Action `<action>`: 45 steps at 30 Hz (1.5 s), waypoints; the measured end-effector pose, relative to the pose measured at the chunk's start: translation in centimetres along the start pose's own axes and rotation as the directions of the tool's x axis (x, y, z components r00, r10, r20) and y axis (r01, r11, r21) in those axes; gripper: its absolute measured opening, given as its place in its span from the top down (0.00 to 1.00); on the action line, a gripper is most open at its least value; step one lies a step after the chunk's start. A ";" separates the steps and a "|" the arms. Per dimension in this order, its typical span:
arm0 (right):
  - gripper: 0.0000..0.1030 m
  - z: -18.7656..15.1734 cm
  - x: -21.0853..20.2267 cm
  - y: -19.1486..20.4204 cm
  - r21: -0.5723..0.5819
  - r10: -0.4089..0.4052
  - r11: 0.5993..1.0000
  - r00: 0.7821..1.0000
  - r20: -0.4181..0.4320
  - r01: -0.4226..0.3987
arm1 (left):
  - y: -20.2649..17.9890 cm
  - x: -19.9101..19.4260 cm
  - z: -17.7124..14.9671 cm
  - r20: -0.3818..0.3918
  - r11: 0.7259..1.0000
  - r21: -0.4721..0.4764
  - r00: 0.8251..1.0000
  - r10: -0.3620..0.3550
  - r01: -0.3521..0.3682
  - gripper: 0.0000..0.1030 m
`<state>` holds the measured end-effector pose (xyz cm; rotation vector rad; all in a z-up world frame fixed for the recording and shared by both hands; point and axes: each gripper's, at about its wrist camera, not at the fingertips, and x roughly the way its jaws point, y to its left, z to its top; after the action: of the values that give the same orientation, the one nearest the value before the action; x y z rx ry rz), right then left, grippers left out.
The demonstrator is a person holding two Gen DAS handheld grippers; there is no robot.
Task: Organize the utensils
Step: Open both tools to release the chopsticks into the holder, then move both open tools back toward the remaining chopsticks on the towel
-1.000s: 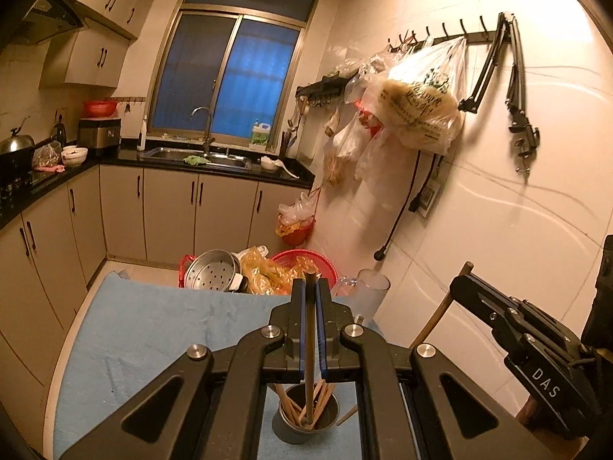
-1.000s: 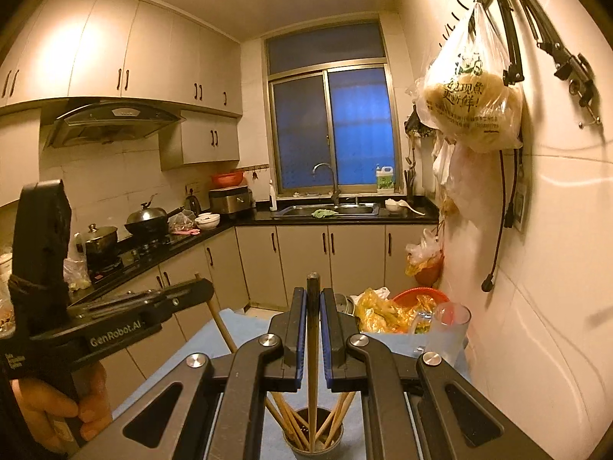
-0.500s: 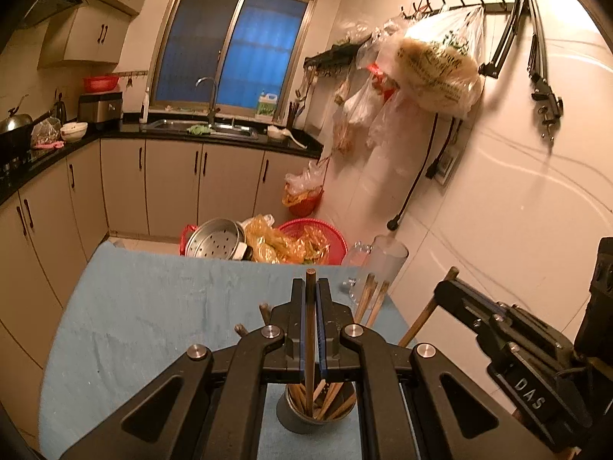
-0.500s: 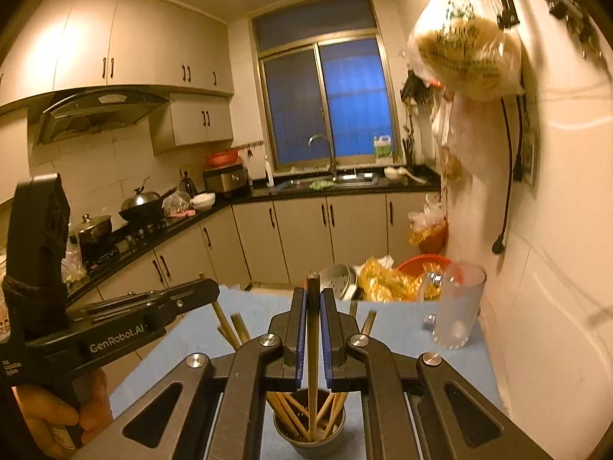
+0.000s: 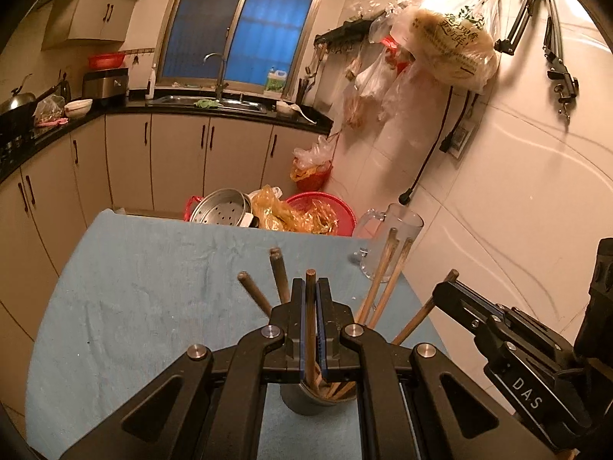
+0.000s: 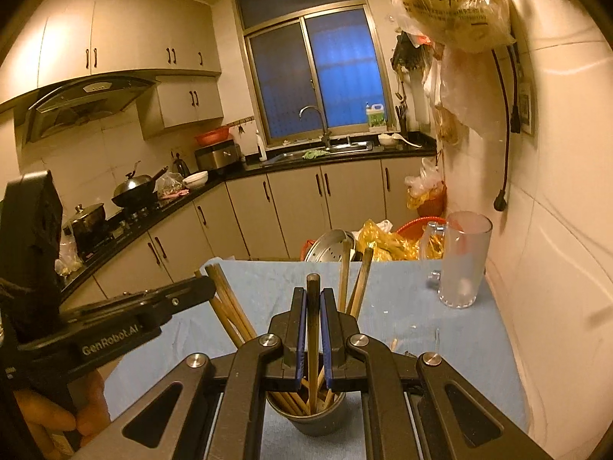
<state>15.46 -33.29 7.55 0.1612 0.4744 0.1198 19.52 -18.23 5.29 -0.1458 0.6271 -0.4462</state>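
Chopsticks [image 6: 230, 306] stand in a cup [image 6: 312, 419] on the table [image 6: 459, 345]; a mug [image 6: 463, 260] stands behind, rightward.

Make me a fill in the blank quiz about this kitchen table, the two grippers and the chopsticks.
1. Each gripper, left gripper and right gripper, is shut on one ____.
2. The other chopsticks stand in a grey ____.
3. The table is covered with a ____ cloth.
4. Near the wall stands an empty glass ____.

Missing words: chopstick; cup; blue; mug
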 end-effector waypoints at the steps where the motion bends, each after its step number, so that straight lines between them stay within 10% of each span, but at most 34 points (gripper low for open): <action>1: 0.92 -0.1 0.0 0.0 0.000 -0.002 1.000 1.000 -0.002 0.002 | 0.1 0.0 -0.1 0.002 1.000 -0.003 1.000 0.003 -0.003 0.95; 11: 0.88 -0.4 -0.3 -0.6 0.027 -0.017 0.999 1.000 0.009 0.017 | -0.4 -0.8 0.0 0.004 1.000 0.013 1.000 0.008 -0.008 0.93; 15: 0.83 -0.3 -1.2 -0.9 0.044 -0.038 0.998 0.999 0.024 0.037 | -0.8 -2.0 -0.1 0.023 1.000 0.021 1.000 0.016 -0.016 0.58; 20: 0.67 -0.5 -3.5 -0.9 0.049 -0.066 0.997 0.997 0.036 0.064 | -0.6 -4.3 -1.4 0.045 0.998 0.040 0.998 0.044 -0.046 0.40; 26: 0.39 -2.7 -6.2 -0.9 0.059 -0.080 0.995 0.996 0.030 0.078 | 0.8 -6.0 -5.6 0.024 0.986 0.085 0.990 0.142 -0.144 0.35; 45: 0.33 -10.9 -4.5 1.5 0.091 0.023 0.996 0.982 -0.187 -0.006 | 5.6 -5.2 -13.1 -0.161 0.970 0.038 0.957 0.242 -0.239 0.30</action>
<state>6.31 -31.13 0.27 0.2435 0.6679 0.1288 10.02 -10.85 -3.95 -0.0143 0.7926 -0.2288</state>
